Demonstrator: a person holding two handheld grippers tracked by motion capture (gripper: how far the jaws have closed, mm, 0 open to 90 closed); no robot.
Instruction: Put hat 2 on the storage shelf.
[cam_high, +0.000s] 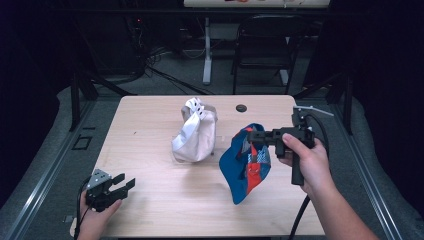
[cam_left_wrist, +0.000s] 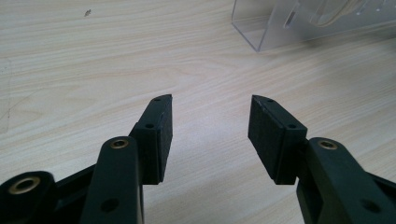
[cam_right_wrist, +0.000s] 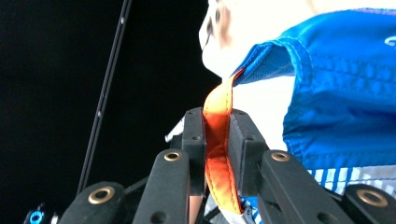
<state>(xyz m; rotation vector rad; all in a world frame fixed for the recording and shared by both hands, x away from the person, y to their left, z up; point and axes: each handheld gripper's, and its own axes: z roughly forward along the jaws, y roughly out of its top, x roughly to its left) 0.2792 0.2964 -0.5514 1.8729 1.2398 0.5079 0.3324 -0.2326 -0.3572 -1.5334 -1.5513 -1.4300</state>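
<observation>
A blue cap (cam_high: 246, 167) with red and grey print hangs above the table's right half. My right gripper (cam_high: 251, 137) is shut on its orange strap (cam_right_wrist: 217, 140), and the blue fabric (cam_right_wrist: 336, 93) drapes to the right of the jaws. A white cap (cam_high: 196, 132) sits on a clear stand at the table's middle. My left gripper (cam_high: 124, 183) rests near the front left of the table, open, with bare wood between its pads (cam_left_wrist: 161, 135).
The clear acrylic stand (cam_left_wrist: 280, 28) lies ahead and to the right of the left jaws. A small black disc (cam_high: 241, 107) sits near the table's far edge. A chair and a desk leg stand beyond the table (cam_high: 150, 210).
</observation>
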